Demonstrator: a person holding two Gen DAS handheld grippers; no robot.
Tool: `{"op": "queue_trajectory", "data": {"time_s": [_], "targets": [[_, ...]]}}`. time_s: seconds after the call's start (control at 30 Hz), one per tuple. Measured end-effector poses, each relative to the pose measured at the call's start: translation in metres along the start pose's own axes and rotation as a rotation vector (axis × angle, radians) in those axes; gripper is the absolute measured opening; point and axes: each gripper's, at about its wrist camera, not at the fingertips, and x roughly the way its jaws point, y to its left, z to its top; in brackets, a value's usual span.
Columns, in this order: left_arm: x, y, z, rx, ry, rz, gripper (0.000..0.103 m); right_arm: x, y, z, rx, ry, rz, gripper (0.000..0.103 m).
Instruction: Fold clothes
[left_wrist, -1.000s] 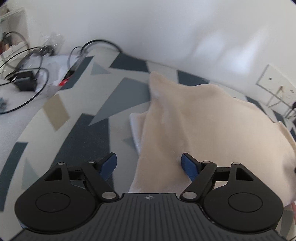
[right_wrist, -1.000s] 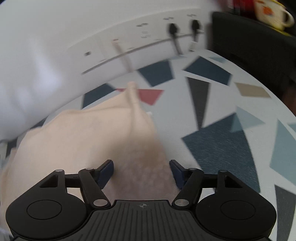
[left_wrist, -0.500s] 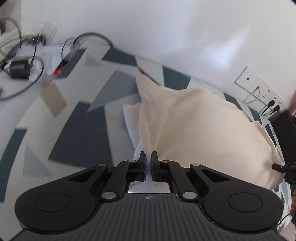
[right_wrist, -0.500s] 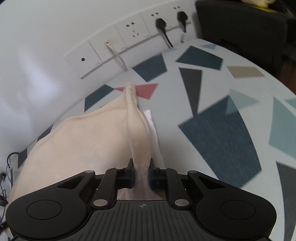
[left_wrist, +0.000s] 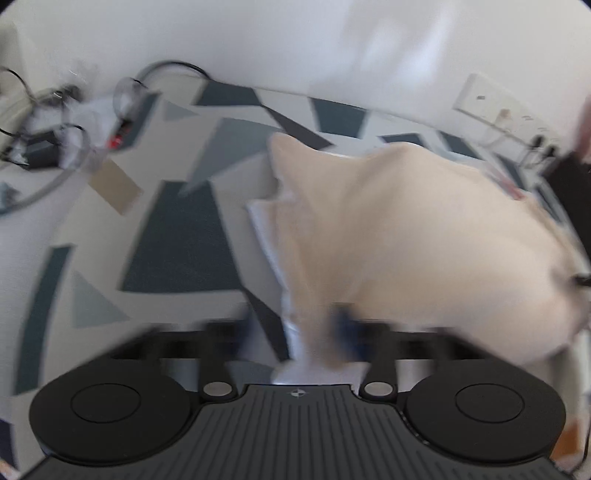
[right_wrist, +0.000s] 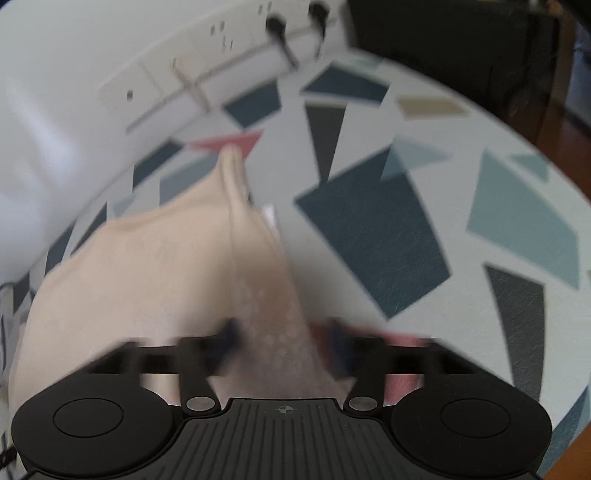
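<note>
Half a second ago both grippers were pinched shut on the cloth; now both have sprung apart and the frames smear with motion.

Left wrist view: the left gripper (left_wrist: 295, 328) stands with its jaws apart, blue pads blurred on either side of a hanging fold. The cream garment (left_wrist: 406, 236) fills the view from 12 to 3 o'clock, draped over a white layer (left_wrist: 266, 236) that peeks out along its 9 o'clock edge, all lying on the patterned tablecloth (left_wrist: 177, 236). Cables (left_wrist: 55, 136) sit far off at 10 o'clock.

Right wrist view: the right gripper (right_wrist: 280, 343) is likewise spread, the garment's ridge (right_wrist: 236, 206) running up toward 12 o'clock between its fingers. Wall sockets (right_wrist: 221, 44) lie beyond.

This looks like a release after laying a fold. Next, I judge, both tools must back clear without dragging cloth, then find the next edge.
</note>
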Motion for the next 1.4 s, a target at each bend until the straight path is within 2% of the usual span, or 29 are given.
{"op": "queue_trajectory", "data": {"time_s": [0.03,0.13,0.3,0.37,0.47,0.57,0.67,0.9,1.2,1.3,1.4], "targets": [[0.0,0.0,0.003,-0.02,-0.023,0.01,0.098,-0.002,-0.001,-0.001,0.005,-0.011,-0.007,0.102],[0.016,-0.002,0.02,-0.068,-0.036,-0.001,0.102,0.001,0.002,0.003,0.007,-0.038,0.043,0.102],[0.068,-0.012,0.041,-0.038,0.069,-0.002,0.102,0.037,0.01,0.018,-0.066,0.016,0.041,0.102],[0.077,-0.019,0.042,-0.011,0.074,-0.013,0.102,0.049,0.013,0.023,-0.089,0.043,0.056,0.102],[0.086,-0.03,0.044,0.028,0.094,-0.009,0.103,0.063,0.024,0.024,-0.195,0.077,0.062,0.102],[0.092,-0.038,0.045,0.055,0.117,0.013,0.103,0.081,0.037,0.019,-0.347,0.162,0.046,0.102],[0.092,-0.037,0.047,0.046,0.128,0.009,0.103,0.086,0.048,0.014,-0.425,0.156,0.043,0.102],[0.088,-0.036,0.038,0.035,0.064,-0.002,0.103,0.088,0.049,0.012,-0.403,0.139,0.034,0.102],[0.086,-0.038,0.033,0.039,0.025,0.009,0.103,0.088,0.045,0.009,-0.391,0.076,0.04,0.102],[0.089,-0.042,0.037,0.076,0.045,0.023,0.103,0.089,0.049,0.007,-0.402,0.072,0.018,0.102],[0.094,-0.039,0.051,0.085,0.115,-0.002,0.103,0.092,0.053,0.007,-0.401,0.076,-0.011,0.102]]}}
